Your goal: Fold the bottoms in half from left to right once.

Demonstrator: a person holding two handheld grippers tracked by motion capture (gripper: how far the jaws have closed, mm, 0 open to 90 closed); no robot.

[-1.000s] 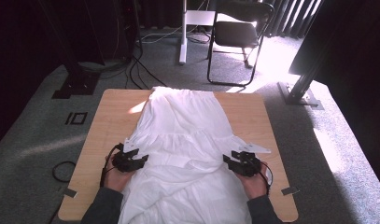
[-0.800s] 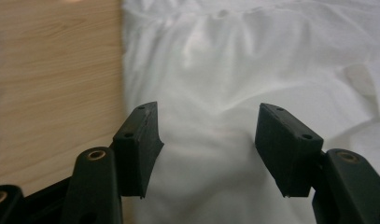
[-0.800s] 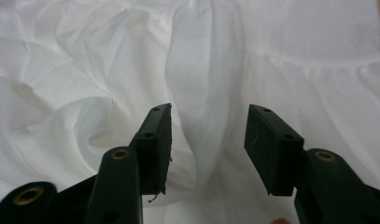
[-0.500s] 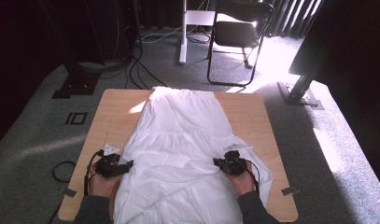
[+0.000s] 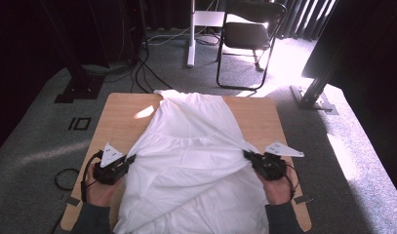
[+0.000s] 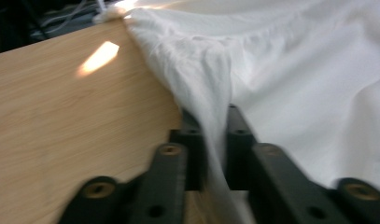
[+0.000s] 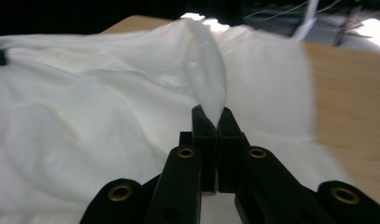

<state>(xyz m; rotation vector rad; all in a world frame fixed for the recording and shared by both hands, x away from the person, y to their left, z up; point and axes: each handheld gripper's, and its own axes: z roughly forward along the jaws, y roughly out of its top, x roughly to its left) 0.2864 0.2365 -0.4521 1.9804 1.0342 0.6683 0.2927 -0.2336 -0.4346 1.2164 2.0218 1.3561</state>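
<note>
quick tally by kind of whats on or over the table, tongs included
white garment: 1
tongs: 2, left and right, each pinching a fold of the garment
wooden table: 1
total: 4

Bare table [image 5: 123,109] left and right of the white garment [image 5: 196,146].

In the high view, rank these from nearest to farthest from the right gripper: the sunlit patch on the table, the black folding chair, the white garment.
From the right gripper:
1. White garment, pinched in its fingers.
2. Sunlit patch, across the table, far-left side.
3. Black folding chair, on the floor beyond the table.
</note>
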